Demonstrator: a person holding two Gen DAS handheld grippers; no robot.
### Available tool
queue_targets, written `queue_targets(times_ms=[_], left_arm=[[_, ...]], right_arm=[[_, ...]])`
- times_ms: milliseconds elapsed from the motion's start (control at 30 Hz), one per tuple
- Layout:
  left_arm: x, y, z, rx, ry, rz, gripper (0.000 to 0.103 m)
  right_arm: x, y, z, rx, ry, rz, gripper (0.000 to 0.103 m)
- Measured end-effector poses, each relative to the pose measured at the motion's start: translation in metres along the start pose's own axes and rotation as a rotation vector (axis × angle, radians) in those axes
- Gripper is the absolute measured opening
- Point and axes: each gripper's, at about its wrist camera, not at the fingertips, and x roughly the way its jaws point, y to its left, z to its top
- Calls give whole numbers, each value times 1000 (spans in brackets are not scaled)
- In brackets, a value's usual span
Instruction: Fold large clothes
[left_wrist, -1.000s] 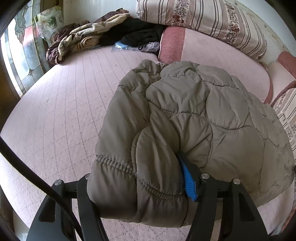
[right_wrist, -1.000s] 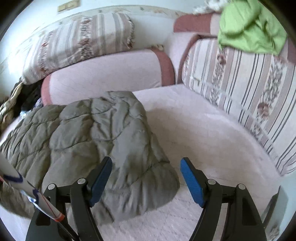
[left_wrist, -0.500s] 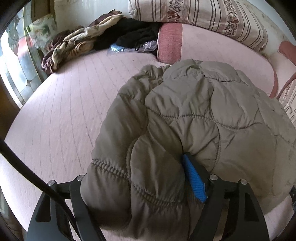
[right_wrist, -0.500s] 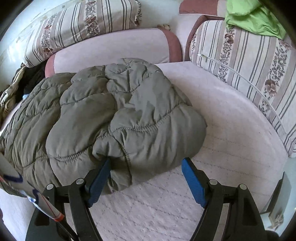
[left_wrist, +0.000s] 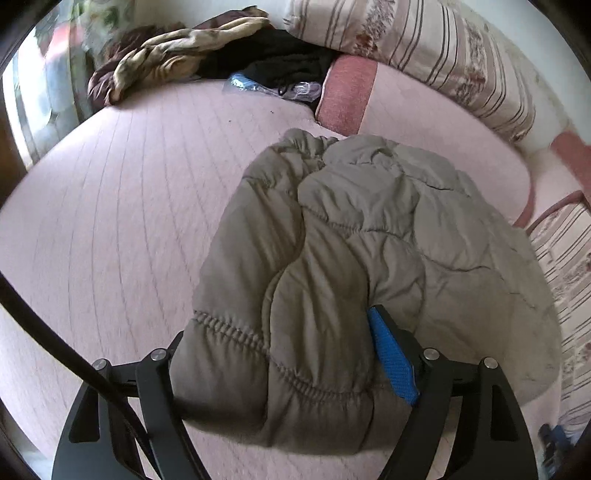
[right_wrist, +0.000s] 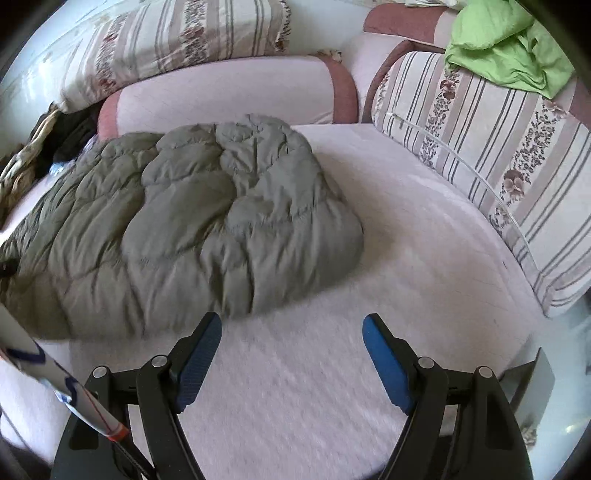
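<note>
Left wrist view: the jacket (left_wrist: 354, 266) on the sofa (left_wrist: 122, 206) is seen bunched between the left gripper's (left_wrist: 280, 354) opening jaws. Only the right view shows the right gripper (right_wrist: 291, 354) spread, empty, beside it.

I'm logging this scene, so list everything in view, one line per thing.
Olive quilted puffer jacket: one, folded, middle of the seat.
Pale pink quilted sofa seat: one, under the jacket.
Striped floral cushions: two, along the back and right side.
Bright green cloth: one, draped over the right backrest.
Tan and black clothes heap: one, far left corner.
Left gripper: jaws opening, jacket's near fold between them.
Right gripper: jaws open, empty, over bare seat.
</note>
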Motion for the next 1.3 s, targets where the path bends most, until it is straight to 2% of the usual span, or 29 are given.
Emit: queue_targets(times_ms=[67, 167, 300, 467, 633, 833, 900, 1000, 1167, 1300], left_arm=[[-6, 1, -11, 34, -3, -2, 81], [-16, -1, -24, 91, -50, 19, 81], [-16, -8, -27, 141, -88, 61, 81], [3, -14, -7, 139, -95, 80, 82], [26, -20, 19, 107, -112, 102, 86], [36, -27, 47, 118, -172, 155, 86], [23, -30, 49, 128, -213, 150, 86], [-17, -37, 45, 170, -334, 174, 86], [-96, -39, 12, 203, -493, 153, 87], [-165, -44, -23, 180, -615, 188, 95]], right_arm=[[-13, 4, -13, -39, 17, 2, 83], [-28, 12, -29, -108, 32, -33, 83], [-41, 17, -47, -123, 77, -30, 83], [-38, 35, -50, -138, 61, -14, 83], [-31, 58, -54, -124, 61, 56, 83], [-26, 67, -63, -112, 40, 112, 83], [-22, 63, -66, -83, 53, 116, 83], [-29, 56, -68, -24, 49, 195, 83], [-44, 61, -74, -113, -35, 249, 83], [-51, 64, -73, -173, -68, 285, 83]])
